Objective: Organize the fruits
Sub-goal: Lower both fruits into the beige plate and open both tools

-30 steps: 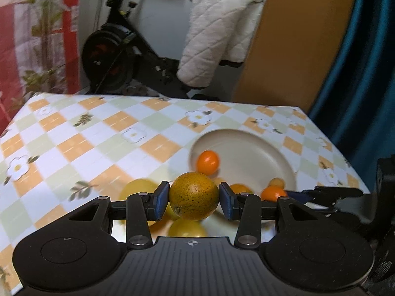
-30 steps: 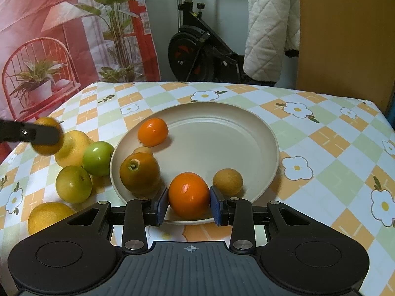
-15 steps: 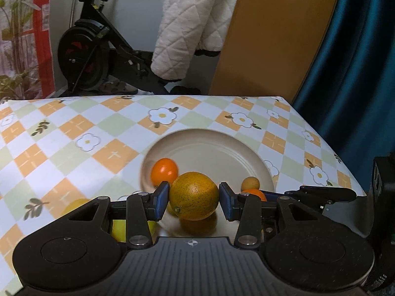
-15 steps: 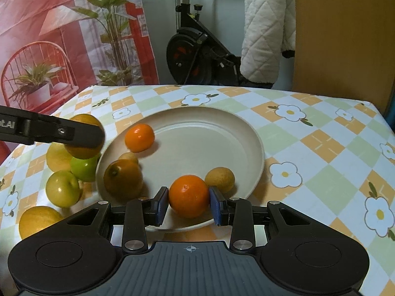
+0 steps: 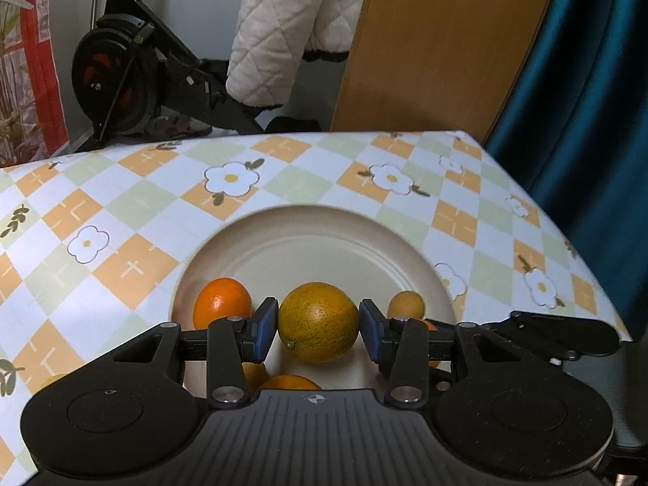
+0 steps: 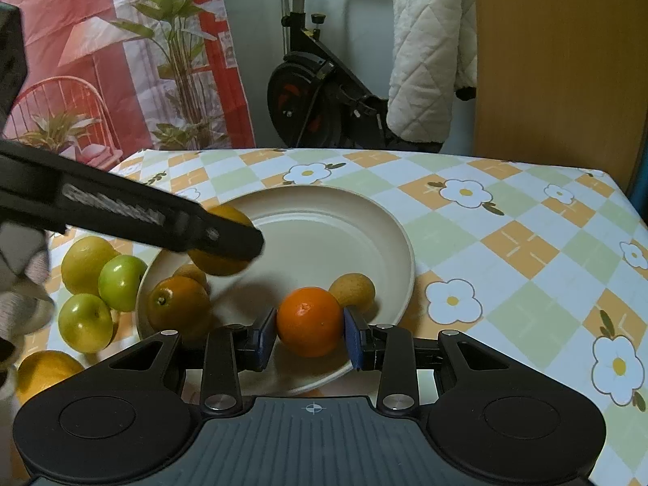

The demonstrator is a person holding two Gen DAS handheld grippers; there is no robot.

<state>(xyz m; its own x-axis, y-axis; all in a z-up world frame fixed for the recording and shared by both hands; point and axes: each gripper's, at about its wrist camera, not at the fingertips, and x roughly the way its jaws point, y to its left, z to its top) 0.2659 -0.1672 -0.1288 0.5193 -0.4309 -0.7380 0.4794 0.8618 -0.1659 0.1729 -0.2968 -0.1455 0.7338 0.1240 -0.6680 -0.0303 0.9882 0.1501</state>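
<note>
The left tongs (image 5: pixel 318 329) clamp a speckled yellow-orange citrus (image 5: pixel 318 321) above the cream plate (image 5: pixel 324 239). The right tongs (image 6: pixel 310 338) are closed on a bright orange (image 6: pixel 309 321) over the plate's near rim. In the right view the left tongs' black finger covers most of the citrus. Their bodies cut off the fruit below them. Two green apples (image 6: pixel 103 295) and yellow fruits (image 6: pixel 85 261) lie on the table (image 6: pixel 506 251), left of the plate.
</note>
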